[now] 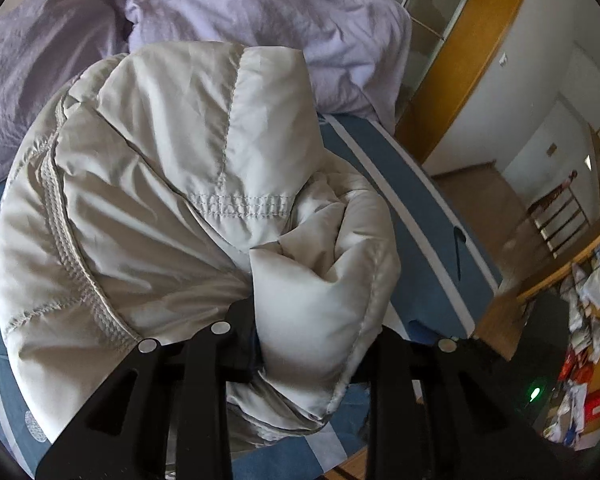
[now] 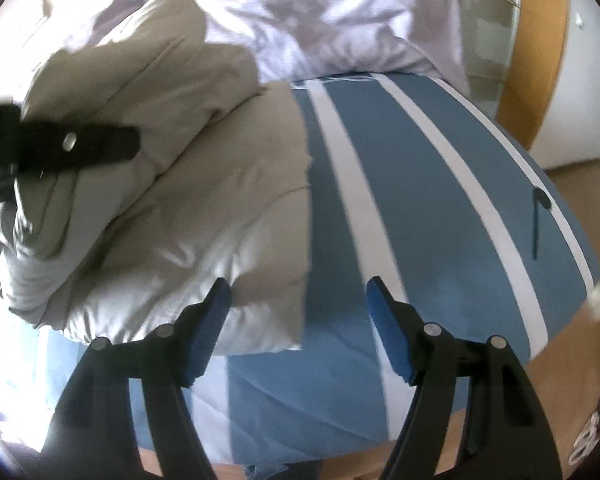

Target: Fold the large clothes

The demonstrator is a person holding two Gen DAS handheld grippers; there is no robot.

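Observation:
A cream padded jacket (image 1: 160, 184) lies bunched on a blue and white striped bed (image 1: 416, 216). My left gripper (image 1: 300, 332) is shut on a thick fold of the jacket and holds it above the rest of the garment. In the right wrist view the jacket (image 2: 188, 208) lies at the left of the bed (image 2: 412, 200), with the left gripper (image 2: 132, 144) reaching into it from the left. My right gripper (image 2: 298, 292) is open and empty, its blue pads (image 2: 212, 332) just above the jacket's near right corner.
A crumpled lilac duvet (image 1: 260, 12) is heaped at the far side of the bed. A wooden frame and wardrobe (image 1: 472, 48) stand to the right. Wooden floor (image 1: 476, 188) and cluttered shelves (image 1: 592, 332) lie beyond the bed's right edge.

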